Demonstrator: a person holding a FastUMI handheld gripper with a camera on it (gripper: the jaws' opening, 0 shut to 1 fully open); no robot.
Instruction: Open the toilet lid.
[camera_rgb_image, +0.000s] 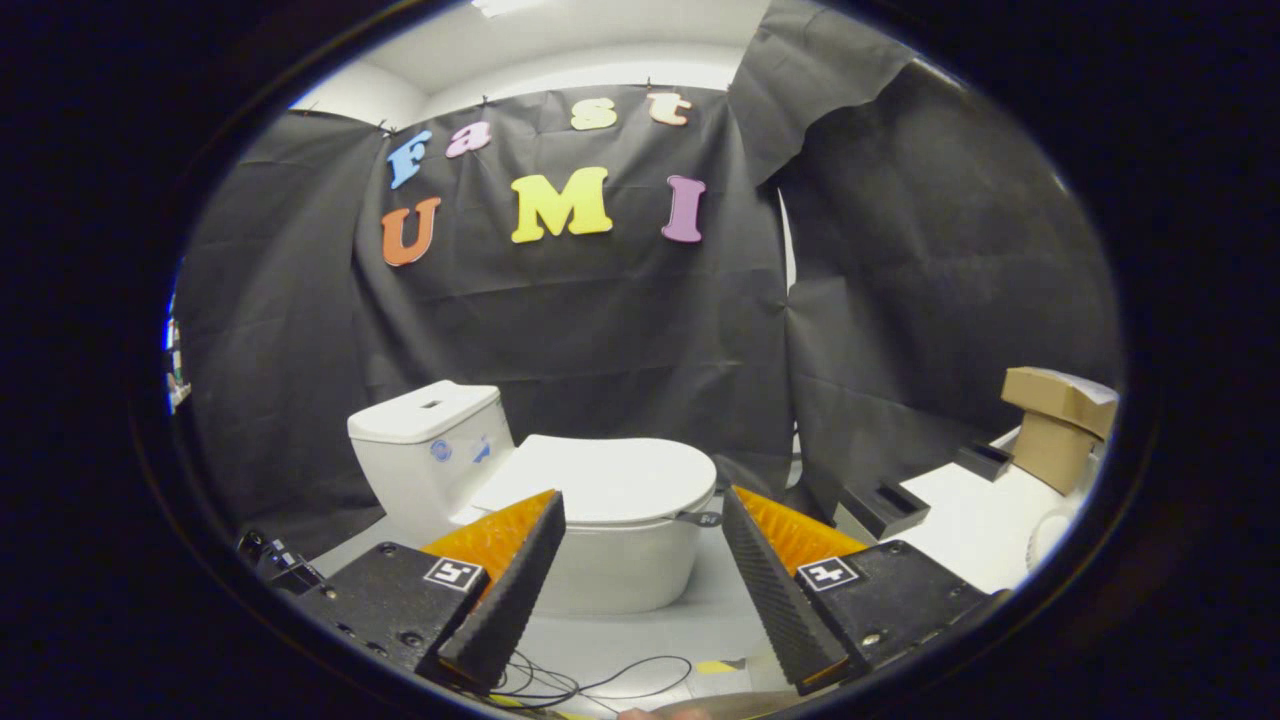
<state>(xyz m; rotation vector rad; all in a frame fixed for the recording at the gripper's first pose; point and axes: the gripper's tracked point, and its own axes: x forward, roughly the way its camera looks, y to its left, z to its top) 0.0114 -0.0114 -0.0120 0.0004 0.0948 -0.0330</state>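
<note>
toilet lid (610, 478) lying flat, closed on the white toilet (610, 560), sitting on the floor against the black cloth wall, just beyond the fingertips. gripper (640, 510) hanging wide open, holding nothing, fingers framing the bowl. cardboard box (1058, 425) sitting off right, thin cable (600, 682) trailing on the floor below

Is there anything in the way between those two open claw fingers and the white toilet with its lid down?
Nothing stands there. In the gripper view the open gripper faces the white toilet across bare pale floor; thin black cables lie nearer, beneath the fingers.
</note>
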